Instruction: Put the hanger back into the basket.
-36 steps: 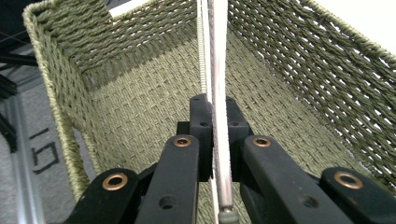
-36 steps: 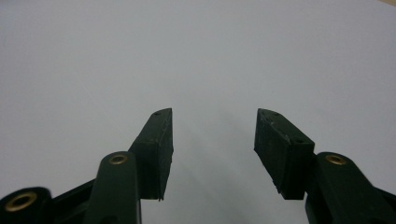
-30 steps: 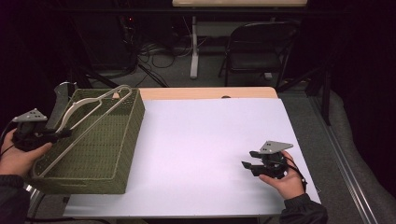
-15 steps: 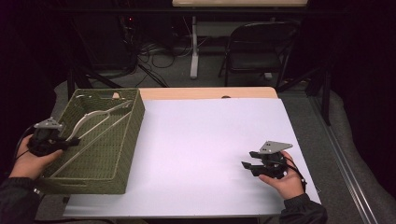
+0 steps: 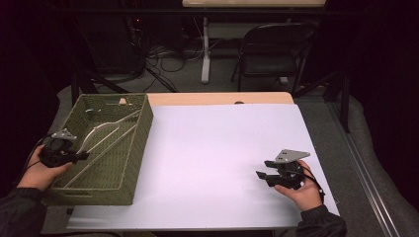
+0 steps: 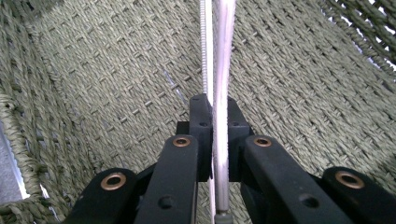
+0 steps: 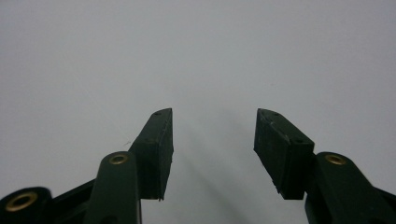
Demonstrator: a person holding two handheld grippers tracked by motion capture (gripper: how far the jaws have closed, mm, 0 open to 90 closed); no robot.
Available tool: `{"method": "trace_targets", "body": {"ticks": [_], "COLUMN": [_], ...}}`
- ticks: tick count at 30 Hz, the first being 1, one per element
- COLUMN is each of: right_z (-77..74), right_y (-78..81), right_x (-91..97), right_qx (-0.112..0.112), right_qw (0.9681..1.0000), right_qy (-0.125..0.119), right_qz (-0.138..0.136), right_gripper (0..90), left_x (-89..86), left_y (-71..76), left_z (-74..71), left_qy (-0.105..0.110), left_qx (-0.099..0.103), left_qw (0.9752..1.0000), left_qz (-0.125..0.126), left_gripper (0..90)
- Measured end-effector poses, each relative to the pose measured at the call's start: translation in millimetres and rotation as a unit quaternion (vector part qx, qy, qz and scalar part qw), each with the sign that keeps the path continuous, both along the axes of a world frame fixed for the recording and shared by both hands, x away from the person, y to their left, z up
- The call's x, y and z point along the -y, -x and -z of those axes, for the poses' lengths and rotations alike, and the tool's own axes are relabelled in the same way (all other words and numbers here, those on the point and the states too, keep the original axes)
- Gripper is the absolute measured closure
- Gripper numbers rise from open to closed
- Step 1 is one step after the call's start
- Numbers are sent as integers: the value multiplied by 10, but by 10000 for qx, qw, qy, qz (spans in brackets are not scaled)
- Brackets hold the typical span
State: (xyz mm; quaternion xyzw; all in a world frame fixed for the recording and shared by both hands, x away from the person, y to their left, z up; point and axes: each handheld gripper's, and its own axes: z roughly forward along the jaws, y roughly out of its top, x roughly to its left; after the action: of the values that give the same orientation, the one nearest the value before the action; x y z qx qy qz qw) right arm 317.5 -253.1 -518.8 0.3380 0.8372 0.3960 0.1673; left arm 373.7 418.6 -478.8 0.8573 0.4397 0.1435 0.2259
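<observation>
While the left tool (image 5: 74, 155) sits at the near-left rim of the green woven basket (image 5: 133, 148), its jaws are clamped tight on a pale, slim hanger (image 5: 101, 133), and the left gripper view shows that light bar (image 6: 219, 93) pinched squarely between the two black pads, running straight up and away over the basket's woven floor (image 6: 116, 84). From above, the hanger lies slanted inside the basket, its far end reaching toward the back right corner, its near end at the tool. The basket stands on the left edge of the surface (image 5: 212, 148), its right wall bordering the white sheet, its left wall close to the surface's own edge, so the left hand (image 5: 42, 173) works from outside that rim with little spare room. Over on the right, the right tool (image 5: 264, 175) rests low near the front right corner of the surface, held in the right hand (image 5: 304, 192), jaws spread wide with nothing between them; the right gripper view shows plain white sheet (image 7: 196, 56) ahead. Between basket and right tool, the white expanse lies bare and broad. A dark chair (image 5: 272, 49) stands beyond the far edge.
</observation>
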Motion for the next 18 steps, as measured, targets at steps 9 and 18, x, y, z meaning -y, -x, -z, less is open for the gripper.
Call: {"method": "trace_targets", "body": {"ticks": [9, 18], "right_z": [9, 10], "right_y": [3, 6], "right_x": [9, 4], "right_qx": [-25, -33], "right_qw": [10000, 10000], "right_qy": [3, -5], "right_qz": [7, -9], "right_gripper": [468, 468], "left_x": [-49, -94], "left_y": [31, 134], "left_z": [-54, -164], "left_qy": [282, 524], "left_qx": [193, 634], "left_qw": [9994, 9964], "left_qz": [-94, -192], "left_gripper": [770, 469]}}
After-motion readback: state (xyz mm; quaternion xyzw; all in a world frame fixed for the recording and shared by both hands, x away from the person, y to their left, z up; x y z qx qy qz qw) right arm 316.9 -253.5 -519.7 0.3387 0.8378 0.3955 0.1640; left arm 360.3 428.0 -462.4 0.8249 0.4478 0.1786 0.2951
